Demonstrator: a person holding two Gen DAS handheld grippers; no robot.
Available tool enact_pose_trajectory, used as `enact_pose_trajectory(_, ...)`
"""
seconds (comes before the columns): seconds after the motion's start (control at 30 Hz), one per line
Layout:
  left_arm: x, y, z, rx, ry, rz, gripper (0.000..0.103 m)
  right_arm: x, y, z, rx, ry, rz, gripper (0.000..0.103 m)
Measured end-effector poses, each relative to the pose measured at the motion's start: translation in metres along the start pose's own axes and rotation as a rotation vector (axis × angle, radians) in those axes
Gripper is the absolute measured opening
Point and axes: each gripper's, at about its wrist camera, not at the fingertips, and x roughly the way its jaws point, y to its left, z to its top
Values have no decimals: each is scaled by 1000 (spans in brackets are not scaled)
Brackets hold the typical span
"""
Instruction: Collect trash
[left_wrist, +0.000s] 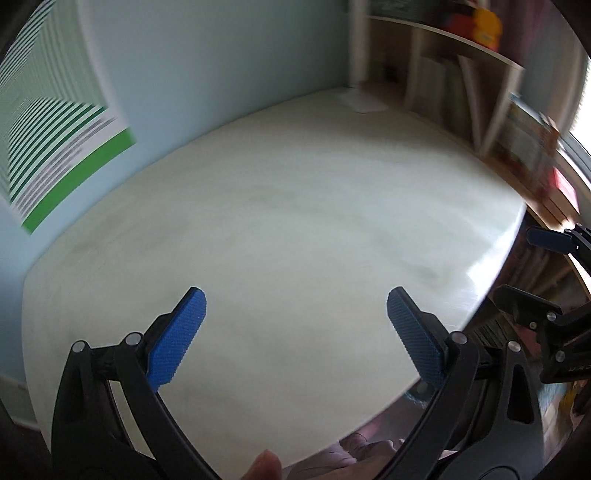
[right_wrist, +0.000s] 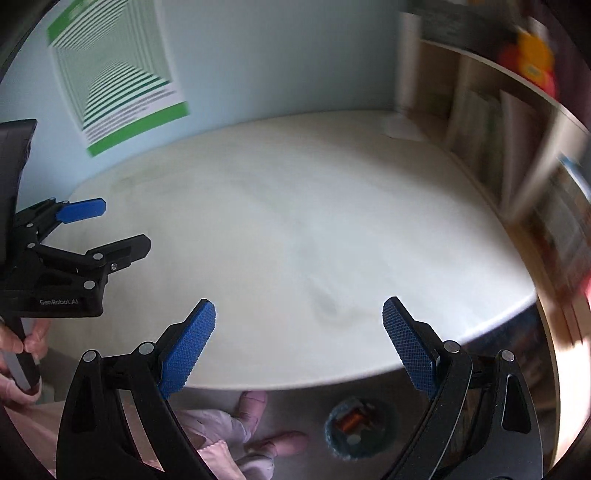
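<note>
My left gripper (left_wrist: 295, 293) hangs open over the near part of a pale round table (left_wrist: 280, 206), with nothing between its blue pads (left_wrist: 184, 339). Open too, my right gripper (right_wrist: 299, 304) hovers over the table's near edge (right_wrist: 295, 384), holding nothing. Each gripper shows in the other's view: the right gripper (left_wrist: 515, 262) at the right edge, the left gripper (right_wrist: 125, 225) at the left. On the floor below the table stands a round blue-rimmed container (right_wrist: 351, 428) with something brown inside. I see no loose trash on the table. Both views are blurred.
A white pole with a flat base (right_wrist: 402, 129) stands at the table's far corner. A bookshelf (left_wrist: 480, 96) lines the right side. A green striped poster (right_wrist: 118, 77) hangs on the pale blue wall. A person's feet (right_wrist: 251, 406) are under the table, and a gloved hand (right_wrist: 29, 339) grips the left handle.
</note>
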Motion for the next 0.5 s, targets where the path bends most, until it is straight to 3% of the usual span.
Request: enact_pose_trajectory(0.5, -6, 112, -19, -254, 8, 165, 96, 54, 84, 68, -206, 27, 159, 91)
